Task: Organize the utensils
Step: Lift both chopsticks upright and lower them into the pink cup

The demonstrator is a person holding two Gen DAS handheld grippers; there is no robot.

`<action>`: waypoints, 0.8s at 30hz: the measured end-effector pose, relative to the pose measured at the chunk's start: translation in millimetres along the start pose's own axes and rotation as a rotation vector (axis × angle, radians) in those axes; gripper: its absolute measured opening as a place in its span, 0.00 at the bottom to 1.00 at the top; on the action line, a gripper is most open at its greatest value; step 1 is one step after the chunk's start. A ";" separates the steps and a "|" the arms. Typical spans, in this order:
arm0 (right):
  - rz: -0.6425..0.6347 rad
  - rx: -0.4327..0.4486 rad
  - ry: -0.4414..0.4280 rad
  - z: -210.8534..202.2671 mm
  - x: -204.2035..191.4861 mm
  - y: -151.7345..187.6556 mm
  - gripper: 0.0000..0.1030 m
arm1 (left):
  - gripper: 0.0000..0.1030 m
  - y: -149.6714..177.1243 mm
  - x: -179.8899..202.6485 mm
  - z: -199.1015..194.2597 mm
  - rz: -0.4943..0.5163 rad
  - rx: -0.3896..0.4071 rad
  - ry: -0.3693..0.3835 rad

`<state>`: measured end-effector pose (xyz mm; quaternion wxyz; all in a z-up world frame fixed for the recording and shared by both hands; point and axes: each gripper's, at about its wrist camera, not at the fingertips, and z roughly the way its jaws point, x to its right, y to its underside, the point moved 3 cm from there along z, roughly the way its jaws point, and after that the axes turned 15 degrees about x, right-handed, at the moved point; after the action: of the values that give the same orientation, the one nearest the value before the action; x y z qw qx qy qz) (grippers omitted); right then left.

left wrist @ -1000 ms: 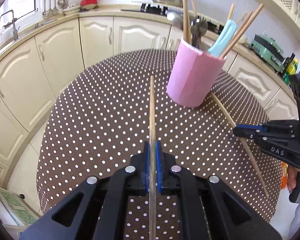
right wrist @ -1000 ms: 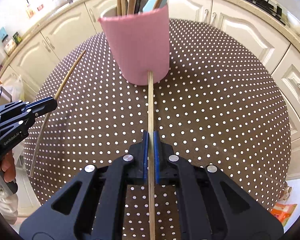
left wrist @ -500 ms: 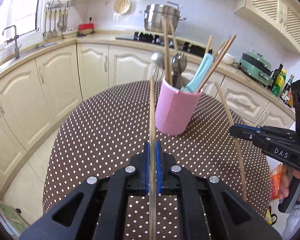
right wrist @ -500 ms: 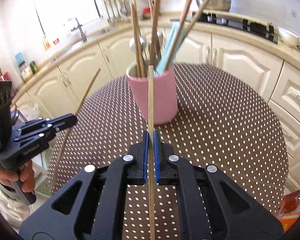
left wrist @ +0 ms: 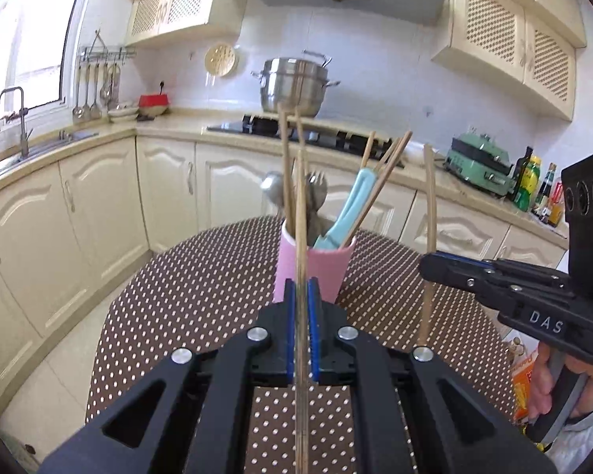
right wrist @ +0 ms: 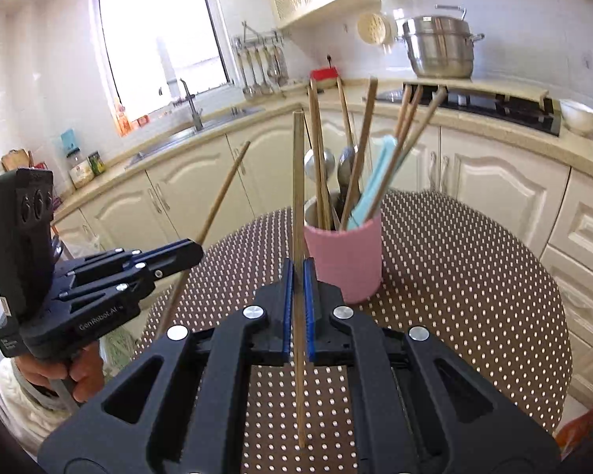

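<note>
Both grippers are in the air above the bench [right wrist: 474,276], and each is carrying one chopstick. The left gripper [left wrist: 301,296] is pinching its chopstick [left wrist: 301,213] between jaws pressed together on the shaft, the stick running straight out ahead of the jaws and back under them. The right gripper [right wrist: 295,276] is doing the same with the second chopstick [right wrist: 297,181], jaws pinching it at about mid-length. Ahead of both sets of jaws, the pink holder [right wrist: 346,256] is standing upright on the dotted cloth, and it is already filling up: roughly seven or eight wooden sticks, two metal spoons [right wrist: 319,164], a fork [left wrist: 316,189] and one pale blue handle [right wrist: 375,181]. These chopsticks are looking light, stiff and slim, so they are likely twisting easily in a narrow pinch; a hold near the middle is keeping them balanced. Smooth wood may be slipping if tilted steeply. So that is two sticks in hand, one holder, and nothing lying loose on the bench in view.
</note>
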<state>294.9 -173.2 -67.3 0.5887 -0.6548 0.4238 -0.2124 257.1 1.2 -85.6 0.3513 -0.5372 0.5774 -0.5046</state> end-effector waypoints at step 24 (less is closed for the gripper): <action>-0.011 0.316 0.024 20.7 18.6 -80.8 0.06 | 0.06 -67.0 -4.3 55.4 -0.150 0.248 0.166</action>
<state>345.8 -180.2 1.0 0.6781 -0.5537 0.3886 -0.2875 328.1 -0.2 -35.5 0.3272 -0.4880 0.4961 -0.6393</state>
